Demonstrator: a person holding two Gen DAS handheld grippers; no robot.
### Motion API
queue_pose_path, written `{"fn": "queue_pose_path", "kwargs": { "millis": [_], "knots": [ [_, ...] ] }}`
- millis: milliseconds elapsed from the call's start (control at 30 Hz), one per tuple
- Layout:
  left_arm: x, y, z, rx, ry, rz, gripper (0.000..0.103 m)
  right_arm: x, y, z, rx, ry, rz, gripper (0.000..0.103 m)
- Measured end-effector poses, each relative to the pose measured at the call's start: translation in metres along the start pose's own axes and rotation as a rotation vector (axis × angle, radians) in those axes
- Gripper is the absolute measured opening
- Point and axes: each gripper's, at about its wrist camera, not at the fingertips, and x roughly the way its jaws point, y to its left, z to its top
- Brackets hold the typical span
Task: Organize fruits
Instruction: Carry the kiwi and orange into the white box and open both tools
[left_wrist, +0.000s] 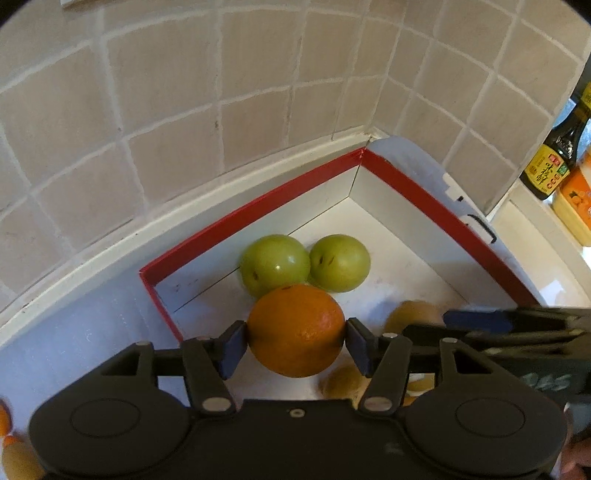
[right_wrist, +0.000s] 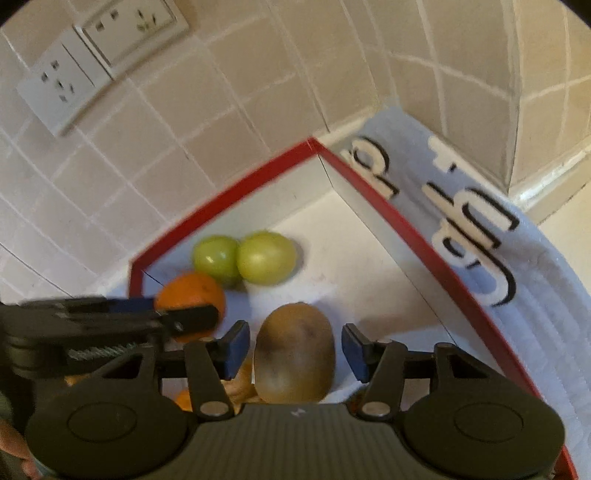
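Observation:
A red-rimmed white box (left_wrist: 258, 206) sits on a pale blue cloth in the tiled corner. Two green apples (left_wrist: 275, 264) (left_wrist: 340, 262) lie side by side at its back. An orange (left_wrist: 295, 328) sits just in front of them, between the blue pads of my left gripper (left_wrist: 295, 332), which stands open with only slivers of gap at each side. In the right wrist view a brown kiwi (right_wrist: 293, 354) rests inside the box (right_wrist: 221, 206) between the pads of my right gripper (right_wrist: 295, 339), open with clear gaps. The left gripper (right_wrist: 147, 317) crosses that view beside the orange (right_wrist: 192, 291).
Tiled walls close the box in at the back and right. A dark sauce bottle (left_wrist: 554, 162) and an orange carton (left_wrist: 576, 195) stand on a ledge at the right. Wall sockets (right_wrist: 92, 62) hang above. More fruit (left_wrist: 343, 384) lies under the grippers.

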Motion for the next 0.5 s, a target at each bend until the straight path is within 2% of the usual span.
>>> {"fn": "queue_pose_path", "kwargs": {
  "millis": [33,100,300,500],
  "knots": [
    [-0.004,0.000,0.000,-0.001,-0.019,-0.002,0.078,-0.004,0.001,0.002,-0.003,-0.010,0.000,0.061],
    [-0.014,0.000,0.003,-0.004,-0.049,-0.006,0.079,-0.011,0.004,0.006,-0.018,-0.028,-0.016,0.061],
    [-0.038,-0.005,0.010,0.033,-0.100,0.031,0.079,-0.032,0.006,0.011,0.010,-0.077,-0.011,0.061],
    [-0.061,0.006,0.007,0.012,-0.123,0.064,0.079,-0.047,0.020,0.011,-0.010,-0.100,-0.012,0.061]
  ]
}}
